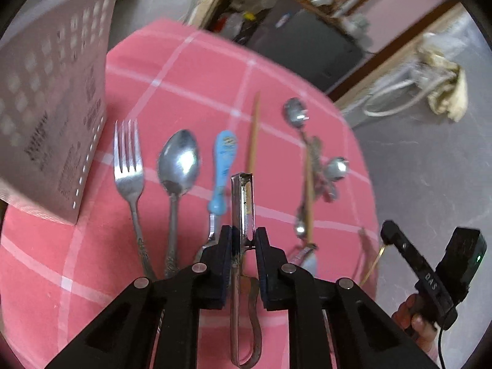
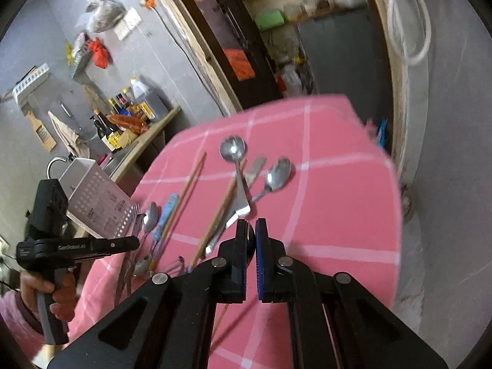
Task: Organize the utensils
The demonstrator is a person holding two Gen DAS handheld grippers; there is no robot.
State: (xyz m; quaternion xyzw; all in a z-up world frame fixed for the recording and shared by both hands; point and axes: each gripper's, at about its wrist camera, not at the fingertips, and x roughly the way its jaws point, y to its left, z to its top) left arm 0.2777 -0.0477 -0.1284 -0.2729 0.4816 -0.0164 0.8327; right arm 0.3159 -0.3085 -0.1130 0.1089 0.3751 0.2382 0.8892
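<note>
My left gripper is shut on a metal peeler, held above the pink checked cloth. A fork, a large spoon and a blue-handled utensil lie in a row beyond it, with a chopstick and more spoons to the right. A white perforated utensil holder stands at the left. My right gripper is shut on a spoon, seen edge-on between its fingers, above the cloth. Chopsticks and spoons lie ahead of it.
The right gripper shows at the lower right of the left wrist view; the left gripper and the holder show at the left of the right wrist view. A counter with bottles is behind. The cloth's edge drops off at the right.
</note>
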